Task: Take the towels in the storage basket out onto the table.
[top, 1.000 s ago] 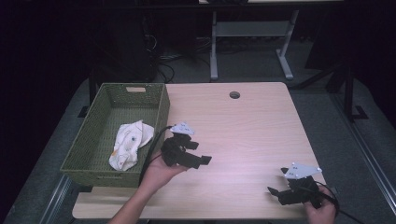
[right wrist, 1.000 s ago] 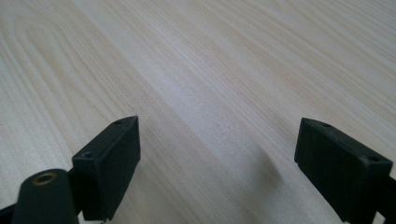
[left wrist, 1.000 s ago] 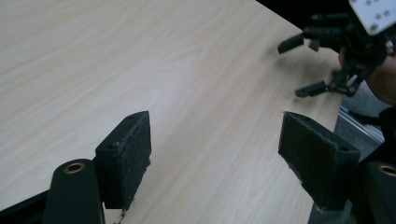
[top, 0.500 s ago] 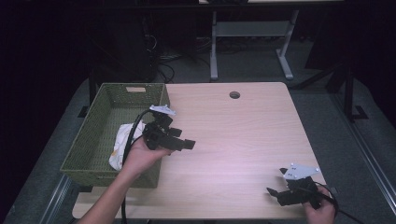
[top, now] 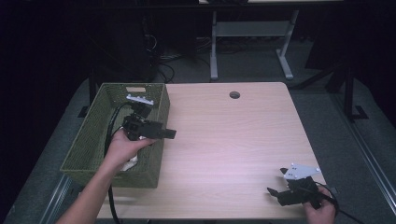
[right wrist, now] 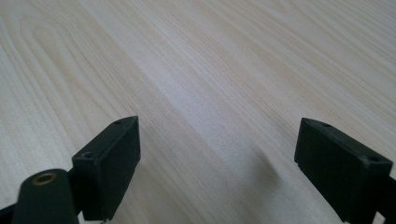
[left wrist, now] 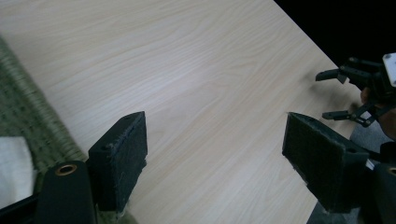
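Observation:
A green woven basket (top: 88, 140) stands at the table's left edge. A white cloth (top: 129, 163) lies in it, mostly hidden under the person's left hand. My left gripper (top: 167, 134) hovers over the basket's right wall, pointing right across the table. Its jaws stand open with nothing between them, and bare wood shows in the gap. In the left gripper view (left wrist: 215, 135) the basket (left wrist: 28, 126) and a corner of the cloth (left wrist: 11, 165) lie at the left. My right gripper (top: 279, 183) rests near the front right corner, open and empty, over bare table (right wrist: 219, 140).
The light wooden table (top: 233, 140) has a round cable hole (top: 234, 94) near its far edge. A white desk frame (top: 252, 30) and cables stand on the dark floor behind. In the left gripper view the right gripper (left wrist: 357, 88) shows far off.
My left gripper has moved left and away from the table's middle to above the basket's right wall. The right gripper has stayed put.

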The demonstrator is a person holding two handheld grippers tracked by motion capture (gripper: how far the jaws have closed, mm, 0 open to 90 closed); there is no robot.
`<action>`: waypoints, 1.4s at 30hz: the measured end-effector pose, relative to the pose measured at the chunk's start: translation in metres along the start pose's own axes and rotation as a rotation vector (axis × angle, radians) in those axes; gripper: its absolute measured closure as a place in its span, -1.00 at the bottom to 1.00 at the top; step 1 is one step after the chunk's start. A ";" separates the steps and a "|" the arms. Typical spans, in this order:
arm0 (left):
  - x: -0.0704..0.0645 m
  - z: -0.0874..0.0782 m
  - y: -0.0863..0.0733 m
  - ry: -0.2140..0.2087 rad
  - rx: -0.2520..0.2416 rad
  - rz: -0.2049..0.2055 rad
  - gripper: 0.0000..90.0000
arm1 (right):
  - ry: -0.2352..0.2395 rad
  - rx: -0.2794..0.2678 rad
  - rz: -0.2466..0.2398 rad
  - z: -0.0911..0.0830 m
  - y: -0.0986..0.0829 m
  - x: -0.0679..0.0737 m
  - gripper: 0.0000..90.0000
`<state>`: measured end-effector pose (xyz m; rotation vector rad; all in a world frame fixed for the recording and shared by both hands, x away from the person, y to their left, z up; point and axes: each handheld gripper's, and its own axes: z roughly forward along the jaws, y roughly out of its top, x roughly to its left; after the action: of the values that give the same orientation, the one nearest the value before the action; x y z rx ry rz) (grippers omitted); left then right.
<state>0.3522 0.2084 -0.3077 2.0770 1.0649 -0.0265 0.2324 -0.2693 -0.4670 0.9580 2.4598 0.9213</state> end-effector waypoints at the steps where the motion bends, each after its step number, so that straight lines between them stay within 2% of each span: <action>1: 0.007 -0.004 -0.002 0.012 -0.003 -0.017 -0.51 | -0.002 0.001 -0.002 0.000 0.000 0.000 -0.69; 5: 0.016 -0.011 -0.004 0.028 -0.011 -0.042 -0.51 | -0.001 0.002 -0.001 0.000 0.000 0.000 -0.69; 10: 0.030 -0.018 -0.008 0.078 0.004 -0.060 -0.51 | -0.001 0.003 -0.002 0.000 0.000 0.000 -0.69; 12: 0.035 -0.020 -0.009 0.085 0.003 -0.076 -0.51 | -0.001 0.003 -0.003 0.000 0.000 0.000 -0.69; 18: 0.051 -0.025 -0.014 0.165 0.040 -0.088 -0.51 | -0.001 0.004 -0.002 0.000 0.000 0.000 -0.69; 21: 0.065 -0.027 -0.020 0.206 0.045 -0.122 -0.51 | 0.000 0.002 -0.004 0.000 0.000 0.000 -0.69; 22: 0.065 -0.027 -0.020 0.206 0.045 -0.122 -0.51 | 0.000 0.002 -0.004 0.000 0.000 0.000 -0.69; 23: 0.074 -0.028 -0.025 0.221 0.056 -0.145 -0.51 | -0.002 0.006 -0.015 0.000 0.000 -0.001 -0.69; 24: 0.074 -0.028 -0.025 0.221 0.056 -0.145 -0.51 | -0.002 0.006 -0.015 0.000 0.000 -0.001 -0.69; 25: 0.083 -0.028 -0.029 0.226 0.068 -0.183 -0.51 | -0.003 0.006 -0.018 0.000 0.000 -0.001 -0.69; 26: 0.083 -0.028 -0.029 0.226 0.068 -0.183 -0.51 | -0.003 0.006 -0.018 0.000 0.000 -0.001 -0.69; 27: 0.091 -0.029 -0.033 0.243 0.071 -0.204 -0.51 | -0.003 0.007 -0.016 0.000 0.000 -0.001 -0.69; 29: 0.094 -0.029 -0.034 0.258 0.074 -0.209 -0.51 | -0.002 0.006 -0.017 0.000 0.000 -0.001 -0.69; 31: 0.101 -0.028 -0.038 0.275 0.106 -0.228 -0.47 | 0.001 0.004 -0.013 0.000 0.000 0.000 -0.69; 33: 0.103 -0.026 -0.039 0.288 0.117 -0.231 -0.46 | 0.001 0.003 -0.013 0.000 0.000 0.000 -0.69; 35: 0.107 -0.023 -0.042 0.333 0.148 -0.224 -0.46 | 0.000 0.004 -0.014 0.000 0.000 -0.001 -0.69; 38: 0.113 -0.020 -0.046 0.350 0.171 -0.237 -0.45 | -0.001 0.005 -0.017 0.000 0.000 -0.001 -0.69; 39: 0.117 -0.017 -0.049 0.365 0.189 -0.252 -0.45 | 0.001 0.001 -0.004 0.000 0.000 0.000 -0.69; 41: 0.119 -0.016 -0.050 0.366 0.199 -0.256 -0.41 | 0.001 0.001 -0.006 0.000 0.000 0.000 -0.69; 42: 0.121 -0.014 -0.051 0.383 0.214 -0.254 -0.32 | 0.000 0.000 -0.006 0.000 0.000 0.000 -0.69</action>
<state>0.3905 0.3173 -0.3721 2.1737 1.6169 0.1413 0.2320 -0.2696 -0.4670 0.9496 2.4616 0.9194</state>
